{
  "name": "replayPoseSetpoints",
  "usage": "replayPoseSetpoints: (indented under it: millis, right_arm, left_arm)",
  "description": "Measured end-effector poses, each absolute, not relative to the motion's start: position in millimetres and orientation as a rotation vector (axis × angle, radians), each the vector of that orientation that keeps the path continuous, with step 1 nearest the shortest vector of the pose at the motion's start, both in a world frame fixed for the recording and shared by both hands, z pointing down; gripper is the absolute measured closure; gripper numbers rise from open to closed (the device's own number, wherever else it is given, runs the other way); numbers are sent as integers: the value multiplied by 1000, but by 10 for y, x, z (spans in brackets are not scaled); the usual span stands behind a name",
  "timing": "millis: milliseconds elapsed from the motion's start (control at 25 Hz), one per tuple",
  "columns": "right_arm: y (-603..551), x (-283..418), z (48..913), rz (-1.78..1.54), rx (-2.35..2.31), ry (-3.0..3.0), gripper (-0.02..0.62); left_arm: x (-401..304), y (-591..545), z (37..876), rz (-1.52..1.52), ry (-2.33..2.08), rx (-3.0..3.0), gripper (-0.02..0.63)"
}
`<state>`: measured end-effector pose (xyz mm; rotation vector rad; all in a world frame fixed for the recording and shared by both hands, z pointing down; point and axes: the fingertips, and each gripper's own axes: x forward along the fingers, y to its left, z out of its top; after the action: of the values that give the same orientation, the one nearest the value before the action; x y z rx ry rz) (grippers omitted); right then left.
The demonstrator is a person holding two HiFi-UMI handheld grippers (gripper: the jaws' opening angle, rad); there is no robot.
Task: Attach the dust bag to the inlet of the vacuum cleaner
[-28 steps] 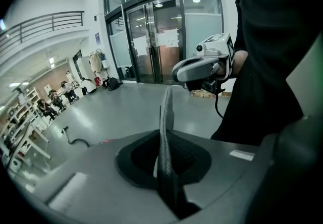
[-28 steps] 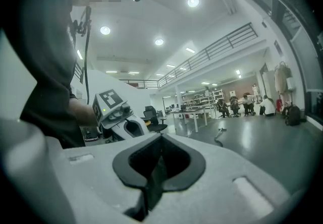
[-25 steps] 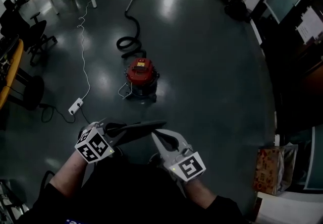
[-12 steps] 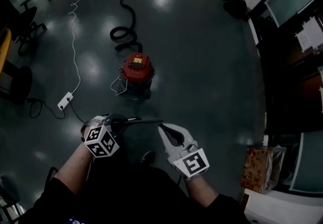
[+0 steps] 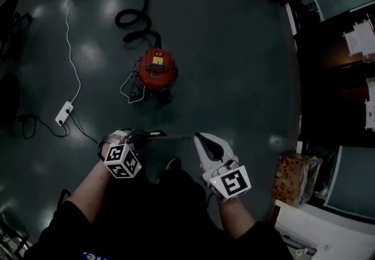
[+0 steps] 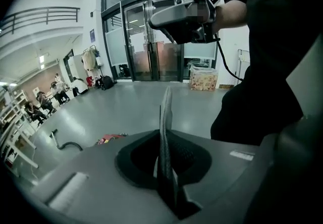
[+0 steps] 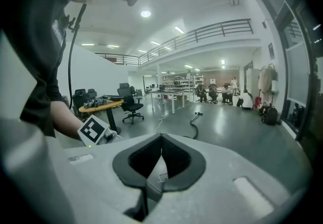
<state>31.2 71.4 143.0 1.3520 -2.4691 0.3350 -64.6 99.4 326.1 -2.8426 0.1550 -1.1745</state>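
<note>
A red-lidded vacuum cleaner (image 5: 154, 69) stands on the dark floor ahead of me, its black hose (image 5: 132, 19) coiling away behind it. My left gripper (image 5: 157, 134) is shut on a thin dark dust bag (image 5: 176, 136), which sticks out to the right, edge-on. In the left gripper view the dust bag (image 6: 165, 117) stands as a thin sheet pinched between the jaws of the left gripper (image 6: 162, 140), with the vacuum cleaner (image 6: 112, 138) small and low beyond. My right gripper (image 5: 200, 137) is shut and empty beside the bag's free end; the right gripper (image 7: 161, 138) shows nothing between its jaws.
A white power strip (image 5: 63, 113) and its cable (image 5: 70, 48) lie on the floor to the left. A patterned cardboard box (image 5: 296, 178) stands at the right by dark glass panels. Desks and office chairs (image 7: 128, 103) are far off.
The vacuum cleaner has come nearer and higher in the head view. Both grippers have moved forward and lower, and the bag stays pinched in the left one.
</note>
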Motion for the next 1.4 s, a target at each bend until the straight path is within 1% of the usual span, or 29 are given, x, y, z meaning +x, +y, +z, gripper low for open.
replayPoseSetpoints:
  millis: [80, 160, 240, 480, 680, 840, 1080, 1240, 1400]
  right_arm:
    - [533, 294, 1492, 322, 1324, -2493, 591]
    - [360, 303, 1602, 338, 1281, -2520, 556]
    - [206, 350, 1759, 365, 1226, -2529, 546]
    - [-382, 717, 2385, 363, 1073, -2561, 514]
    - [-899, 914, 3135, 348, 968, -2584, 477]
    - [-1238, 910, 3849, 286, 927, -2581, 453]
    - [-1628, 916, 4659, 243, 965, -2601, 453]
    - [-1772, 870, 4996, 209, 1000, -2641, 453]
    - [-1869, 843, 5218, 168, 1070, -2689, 453]
  left_arm:
    - [-650, 915, 3405, -1199, 157, -2856, 584]
    - [-635, 829, 3543, -1228, 170, -2868, 584]
    - [-602, 741, 3674, -1261, 188, -2874, 584]
    - [-303, 491, 4104, -1344, 216, -2850, 584]
    - [-9, 293, 4639, -1345, 241, -2866, 584]
    - [125, 194, 5202, -1318, 226, -2886, 584]
    - [339, 151, 5863, -1245, 109, -2878, 584]
    - [458, 125, 6143, -1169, 34, -2883, 584]
    - [507, 89, 6362, -1154, -5, -2903, 584]
